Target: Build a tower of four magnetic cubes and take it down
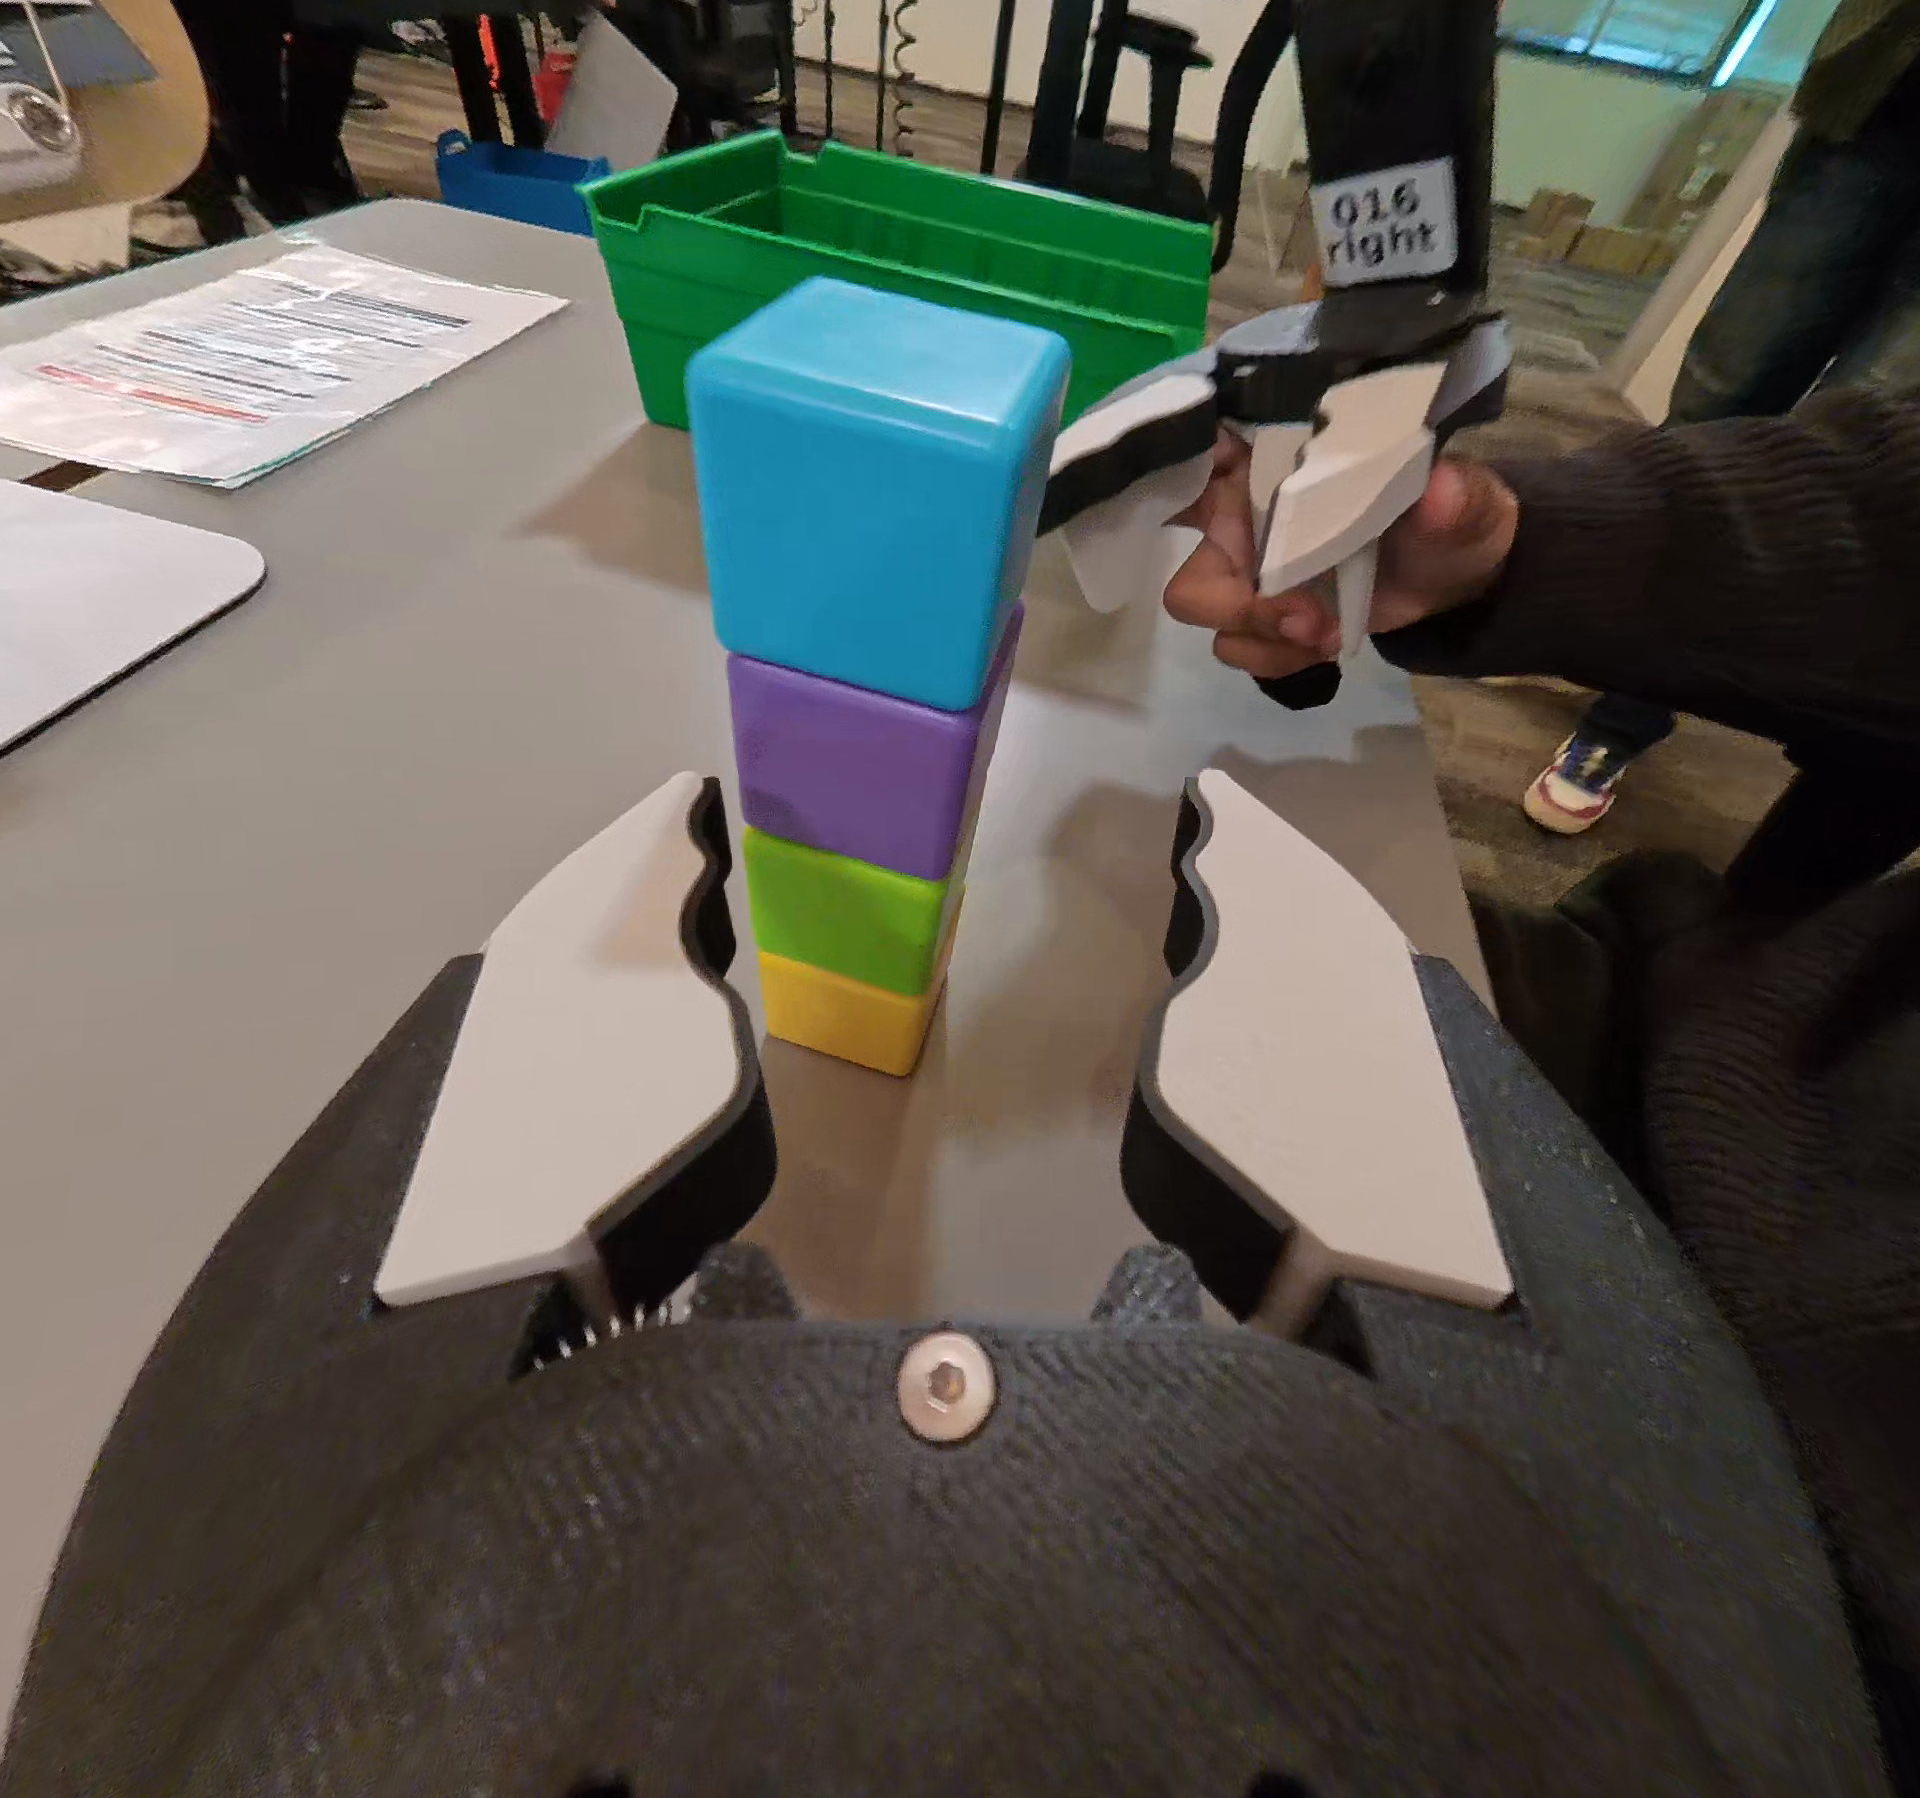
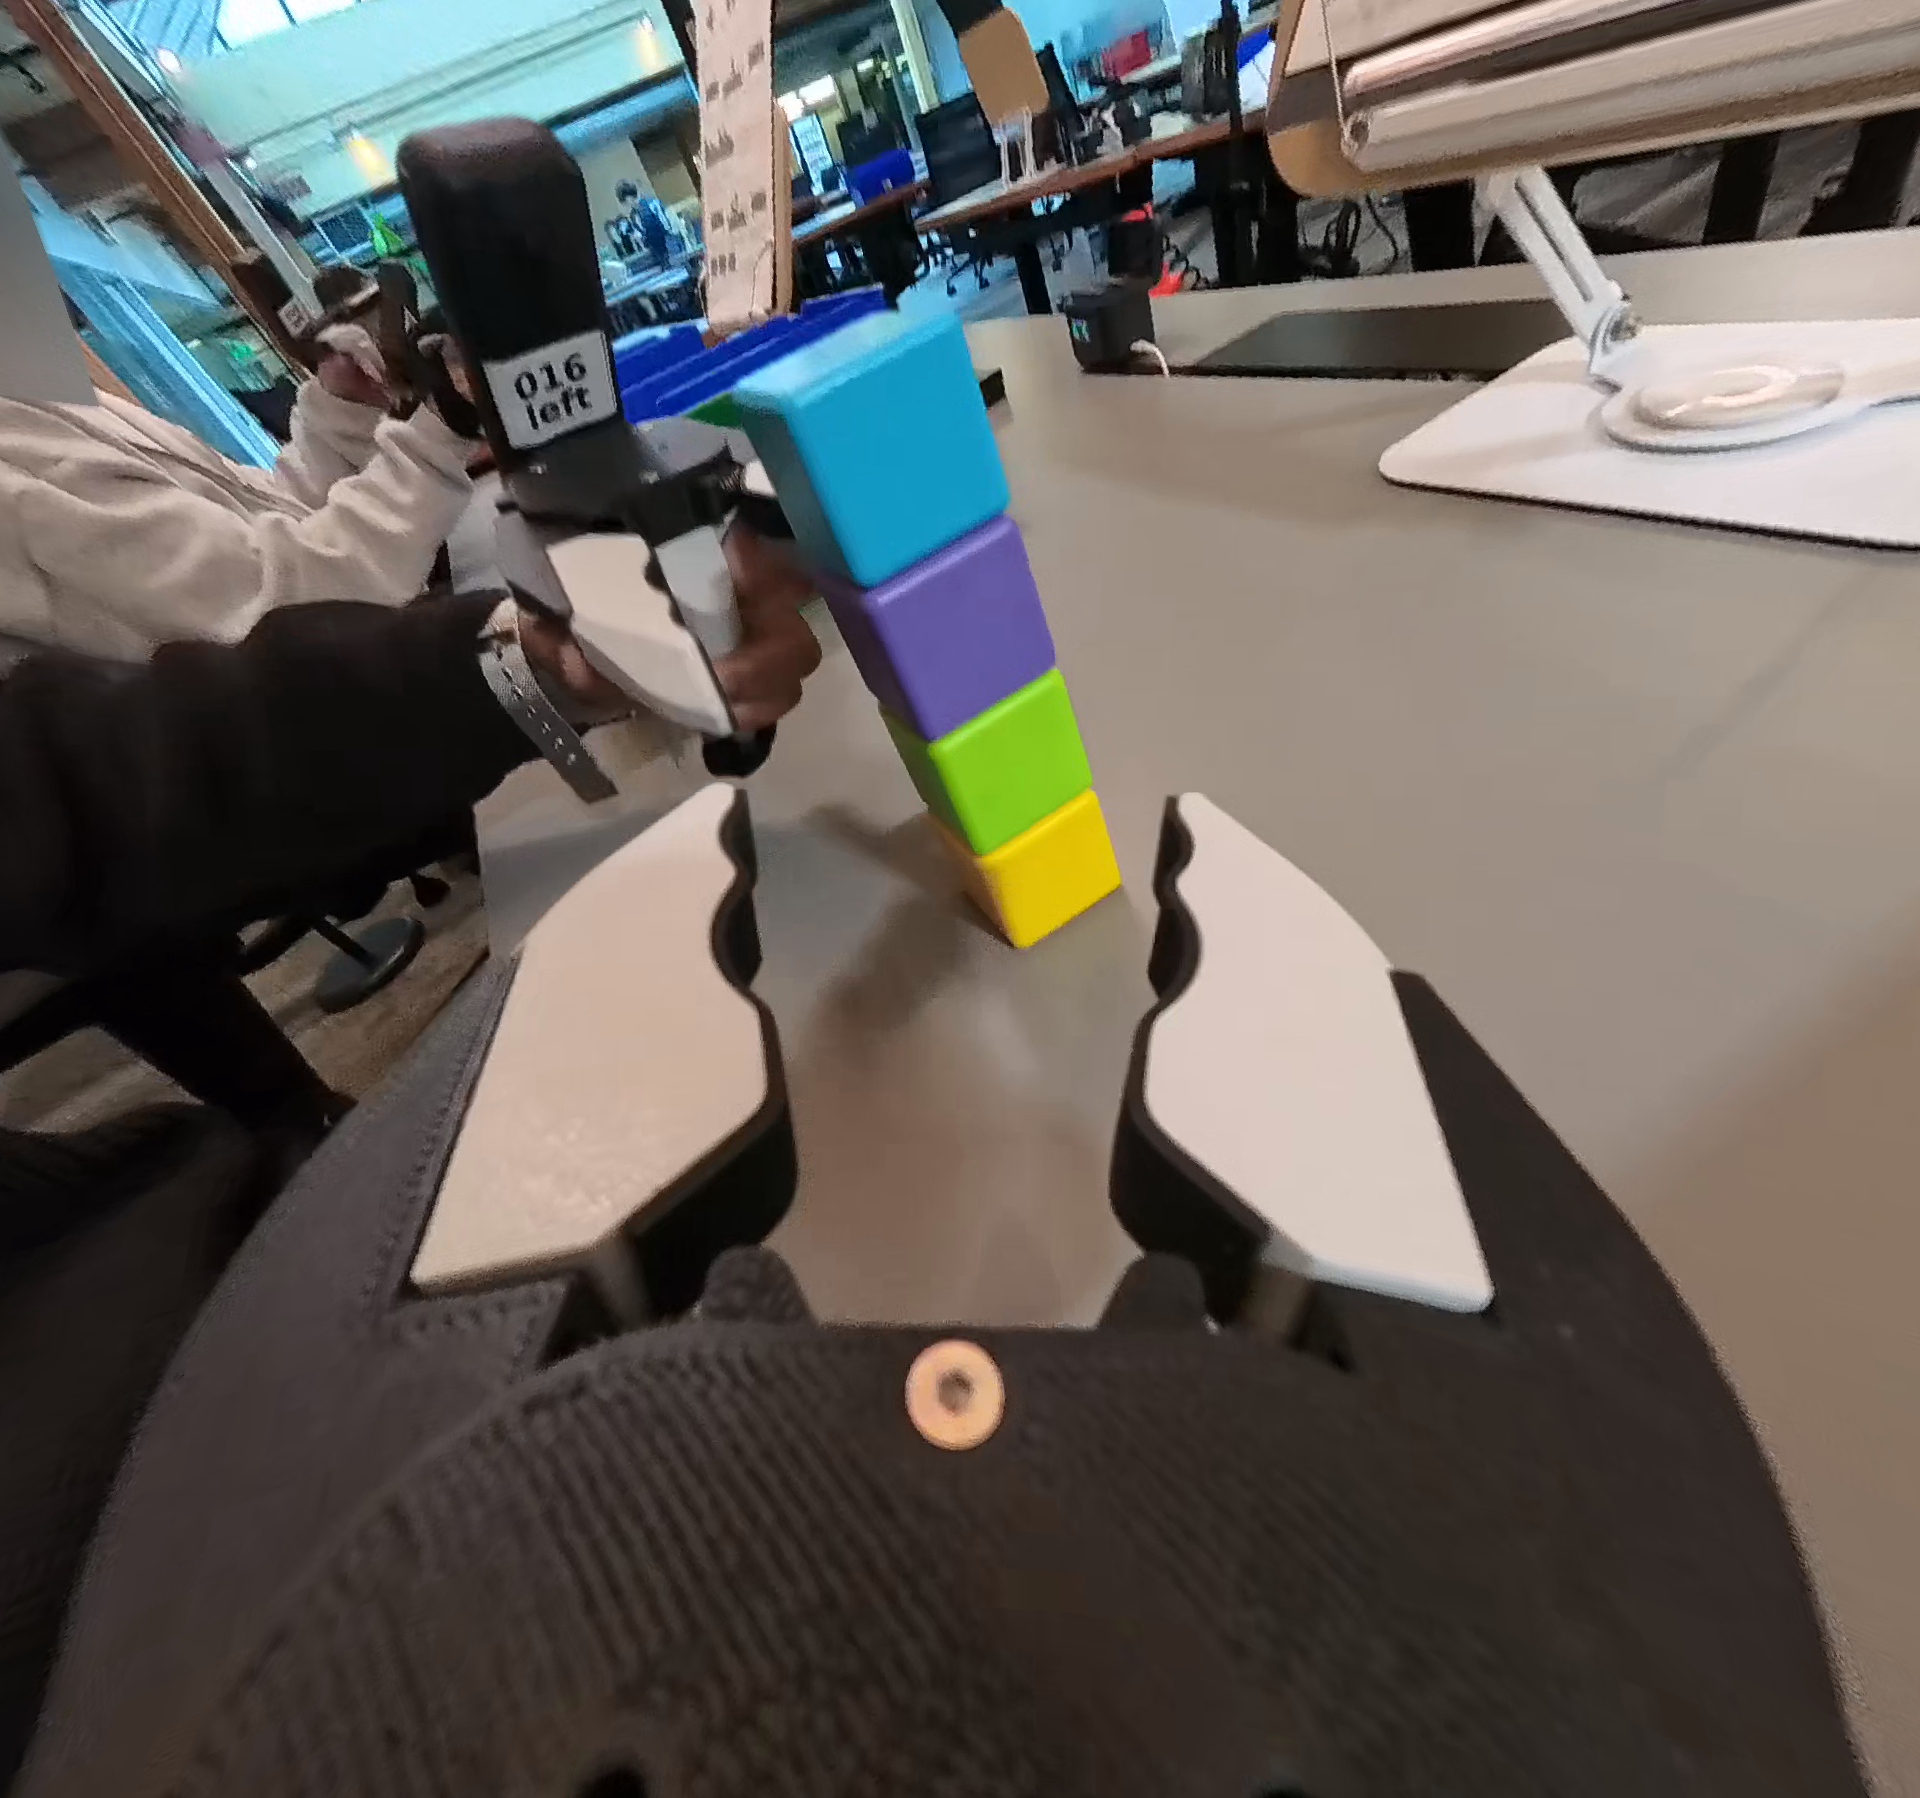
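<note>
A stack of four cubes stands on the grey table (image 1: 364,813): yellow (image 1: 847,1016) at the bottom, then green (image 1: 842,907), purple (image 1: 857,761) and blue (image 1: 868,501) on top. The stack leans slightly. My left gripper (image 1: 951,813) is open and empty, its tips just short of the lower cubes. My right gripper (image 2: 958,813) is open and empty, with the yellow cube (image 2: 1044,865) just ahead of it. In the left wrist view the right gripper (image 1: 1226,605) hovers close beside the blue cube. The left gripper (image 2: 675,657) shows left of the stack in the right wrist view.
A green bin (image 1: 904,262) stands behind the stack, with a blue bin (image 1: 509,174) beyond it. Printed sheets (image 1: 260,346) and a white pad (image 1: 94,595) lie at the left. A white stand base (image 2: 1662,460) sits at the right. The table edge (image 1: 1444,761) runs close to the stack. The left tips stand about 9 cm off the yellow cube (image 2: 1044,865).
</note>
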A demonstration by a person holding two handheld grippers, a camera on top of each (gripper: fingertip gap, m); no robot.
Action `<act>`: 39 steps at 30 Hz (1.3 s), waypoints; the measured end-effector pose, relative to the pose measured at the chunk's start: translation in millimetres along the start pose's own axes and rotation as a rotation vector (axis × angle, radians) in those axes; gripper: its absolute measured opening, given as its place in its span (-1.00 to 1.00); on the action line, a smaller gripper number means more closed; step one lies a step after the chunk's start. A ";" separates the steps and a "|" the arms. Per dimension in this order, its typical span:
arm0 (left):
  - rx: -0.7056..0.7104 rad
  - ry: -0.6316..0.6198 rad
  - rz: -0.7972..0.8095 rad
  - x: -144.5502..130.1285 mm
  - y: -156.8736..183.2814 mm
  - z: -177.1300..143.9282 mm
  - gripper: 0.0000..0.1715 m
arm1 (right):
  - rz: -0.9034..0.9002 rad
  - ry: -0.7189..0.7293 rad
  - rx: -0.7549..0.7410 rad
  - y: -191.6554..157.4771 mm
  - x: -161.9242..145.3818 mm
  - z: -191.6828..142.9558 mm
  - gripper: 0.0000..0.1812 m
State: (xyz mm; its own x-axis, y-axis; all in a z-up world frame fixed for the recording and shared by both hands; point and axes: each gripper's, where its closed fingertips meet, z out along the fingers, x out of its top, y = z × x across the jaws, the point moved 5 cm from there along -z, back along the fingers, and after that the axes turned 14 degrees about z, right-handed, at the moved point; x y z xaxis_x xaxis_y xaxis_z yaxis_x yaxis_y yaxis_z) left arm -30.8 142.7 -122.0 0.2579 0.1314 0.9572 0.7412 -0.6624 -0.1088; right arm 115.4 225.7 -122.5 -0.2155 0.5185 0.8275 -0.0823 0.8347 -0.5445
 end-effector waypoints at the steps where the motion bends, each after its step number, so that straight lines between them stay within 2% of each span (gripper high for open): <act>1: 0.012 -0.021 0.018 -1.1 1.2 3.3 -0.02 | -0.008 0.012 0.001 -1.1 1.9 0.0 -0.17; 4: 0.046 -0.045 0.054 -2.3 2.8 8.1 -0.02 | -0.073 0.053 -0.045 -1.5 7.9 0.6 -0.18; 6: 0.027 -0.031 0.016 -3.8 4.6 8.5 0.00 | -0.098 0.062 -0.053 -4.4 13.3 1.0 -0.16; 9: 0.032 -0.014 -0.010 -5.7 0.3 4.5 -0.01 | -0.076 0.116 0.006 -15.6 24.6 0.8 -0.18; 11: 0.037 0.012 -0.010 -3.6 -3.6 0.9 -0.01 | -0.080 0.136 0.053 -21.2 29.1 2.7 -0.11; 16: 0.024 0.020 0.013 -3.7 -11.6 5.2 -0.01 | -0.162 0.151 0.111 -17.8 31.8 13.1 -0.24; 21: -0.019 0.013 0.053 -3.8 -10.8 18.8 -0.02 | -0.186 0.110 0.200 -14.0 41.0 28.3 -0.13; 27: -0.054 0.025 0.109 3.7 -5.8 31.5 -0.03 | -0.259 0.081 0.249 -14.9 41.9 40.5 -0.18; 34: -0.023 0.043 0.096 0.1 -4.9 31.3 -0.09 | -0.254 0.092 0.251 -11.2 34.6 31.7 -0.27; 39: 0.019 0.057 0.092 -3.1 -10.0 27.8 -0.26 | -0.234 0.094 0.220 -0.7 31.0 30.9 -0.29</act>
State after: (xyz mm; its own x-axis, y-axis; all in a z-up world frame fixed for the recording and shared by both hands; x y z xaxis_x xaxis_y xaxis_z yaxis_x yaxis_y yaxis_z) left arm -21.8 169.4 -131.4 0.2901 0.0282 0.9566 0.7276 -0.6558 -0.2013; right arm 78.7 235.5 -100.7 -0.0759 0.3414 0.9369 -0.3295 0.8782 -0.3467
